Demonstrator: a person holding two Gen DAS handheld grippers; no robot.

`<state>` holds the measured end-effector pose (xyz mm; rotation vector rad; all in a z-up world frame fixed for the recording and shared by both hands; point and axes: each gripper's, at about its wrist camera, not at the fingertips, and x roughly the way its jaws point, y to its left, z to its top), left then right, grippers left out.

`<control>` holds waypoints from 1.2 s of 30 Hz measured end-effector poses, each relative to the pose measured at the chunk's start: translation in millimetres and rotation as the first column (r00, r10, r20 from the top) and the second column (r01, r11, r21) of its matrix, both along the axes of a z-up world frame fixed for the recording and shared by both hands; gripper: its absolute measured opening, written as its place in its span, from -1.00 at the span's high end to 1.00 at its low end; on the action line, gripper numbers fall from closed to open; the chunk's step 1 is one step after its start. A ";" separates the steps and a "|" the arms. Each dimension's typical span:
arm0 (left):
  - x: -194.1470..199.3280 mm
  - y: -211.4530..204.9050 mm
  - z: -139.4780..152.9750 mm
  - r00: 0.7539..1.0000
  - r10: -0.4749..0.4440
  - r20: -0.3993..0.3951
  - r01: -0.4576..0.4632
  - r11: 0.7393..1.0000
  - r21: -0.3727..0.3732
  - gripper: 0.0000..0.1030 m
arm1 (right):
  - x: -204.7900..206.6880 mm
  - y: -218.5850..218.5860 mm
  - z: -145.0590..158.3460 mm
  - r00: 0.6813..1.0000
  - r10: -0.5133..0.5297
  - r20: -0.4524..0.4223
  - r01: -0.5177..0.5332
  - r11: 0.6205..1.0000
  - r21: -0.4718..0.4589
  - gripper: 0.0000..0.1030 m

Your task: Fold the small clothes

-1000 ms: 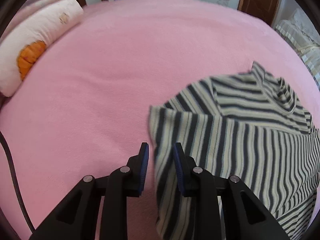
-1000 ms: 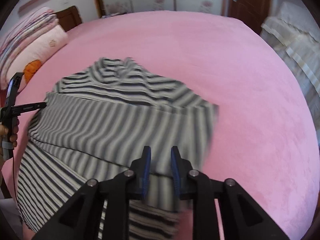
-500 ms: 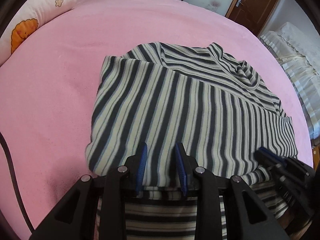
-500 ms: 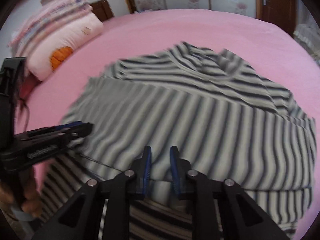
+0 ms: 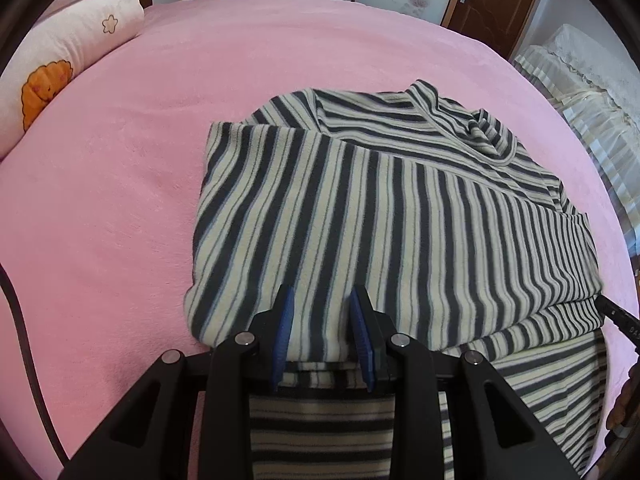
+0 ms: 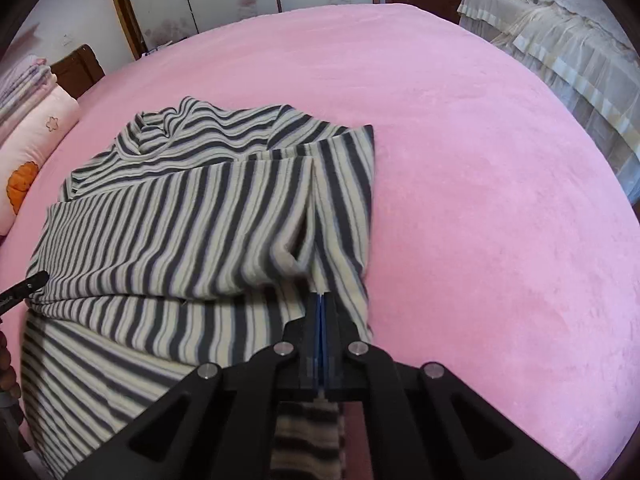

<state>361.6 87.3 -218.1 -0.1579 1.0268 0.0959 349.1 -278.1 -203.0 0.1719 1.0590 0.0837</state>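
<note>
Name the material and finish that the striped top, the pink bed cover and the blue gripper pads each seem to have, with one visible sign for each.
Striped top: soft knit or fleece, matt; the stripe edges look fuzzy and it drapes limply.
Pink bed cover: plush fleece, probably; a short, even nap with faint brushed marks.
Blue gripper pads: likely rubber or soft plastic, matt; ridged faces, set in hard black, probably plastic fingers.

One striped shirt (image 5: 392,216), one pink bed (image 5: 120,200), one pillow (image 5: 60,60), two hand-held grippers (image 5: 320,316) (image 6: 323,300).

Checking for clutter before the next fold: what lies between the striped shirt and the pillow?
Nothing but bare pink blanket between the striped shirt and the pillow; the left wrist view shows it best.
</note>
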 end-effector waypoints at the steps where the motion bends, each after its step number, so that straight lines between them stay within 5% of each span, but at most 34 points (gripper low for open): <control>1: -1.5 -2.4 4.2 1.000 0.001 0.008 -0.001 1.000 -0.005 0.44 | -1.0 1.2 3.4 1.000 0.001 0.009 -0.001 1.000 0.009 1.00; 11: 4.7 -47.8 11.6 0.997 -0.063 0.034 0.064 0.998 -0.026 0.19 | 53.5 76.4 15.9 0.993 0.094 0.067 -0.095 0.995 0.019 0.97; 16: 11.1 -39.6 -8.1 0.998 -0.058 -0.029 0.058 0.998 -0.008 0.19 | 71.4 59.2 -5.3 0.999 0.036 0.008 -0.036 0.997 -0.061 0.97; 18: 9.8 -32.0 -4.8 0.997 -0.060 -0.040 0.058 0.998 -0.028 -0.01 | 66.8 40.6 -4.4 1.000 0.004 0.008 -0.004 0.999 -0.044 0.98; 20: 5.1 -25.2 3.4 0.999 -0.044 -0.025 0.043 0.999 -0.023 -0.38 | 56.2 25.5 3.6 0.999 -0.029 0.025 0.031 0.997 -0.075 0.97; 22: -4.1 -18.5 17.6 1.000 -0.023 0.010 0.023 1.000 -0.004 -0.47 | 41.8 12.0 13.9 0.998 -0.048 0.038 0.051 0.996 -0.072 0.95; 30: -63.3 -2.3 75.5 0.996 0.004 0.085 -0.002 1.000 -0.021 -0.66 | -32.4 -2.6 64.5 0.996 -0.038 0.082 0.038 0.999 0.009 0.95; 36: -131.6 -2.5 113.1 0.987 -0.024 0.157 0.008 0.995 0.102 -0.66 | -99.6 5.7 106.3 0.990 -0.003 0.144 -0.005 0.998 0.055 0.95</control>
